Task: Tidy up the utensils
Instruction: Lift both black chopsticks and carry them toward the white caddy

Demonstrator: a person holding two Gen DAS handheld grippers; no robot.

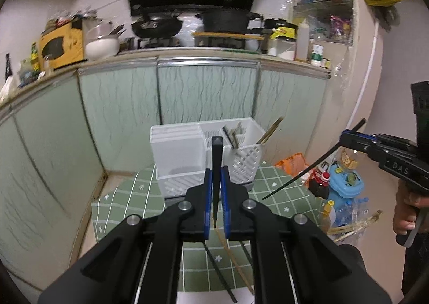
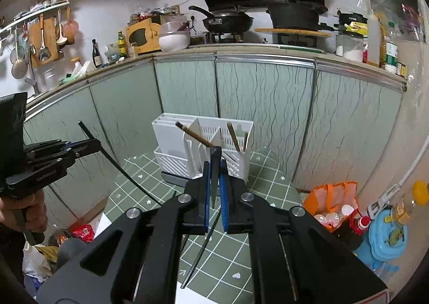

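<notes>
The left hand-held gripper (image 1: pixel 216 196) pinches a black chopstick (image 1: pixel 216 170) upright between its blue pads, while the right hand-held gripper (image 2: pixel 214 191) clamps a second black chopstick (image 2: pixel 215 175) the same way. Both hover above the green checked tabletop (image 2: pixel 262 183), near a white utensil holder (image 1: pixel 241 154) where several chopsticks stand. Loose chopsticks (image 1: pixel 219 271) lie on the cloth below.

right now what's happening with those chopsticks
A person is sorting chopsticks into a white utensil holder on a green checked mat. The left gripper and the right gripper are each shut on one black chopstick, both held up above the mat. The holder already has a few wooden chopsticks; more lie loose on the mat.
</notes>
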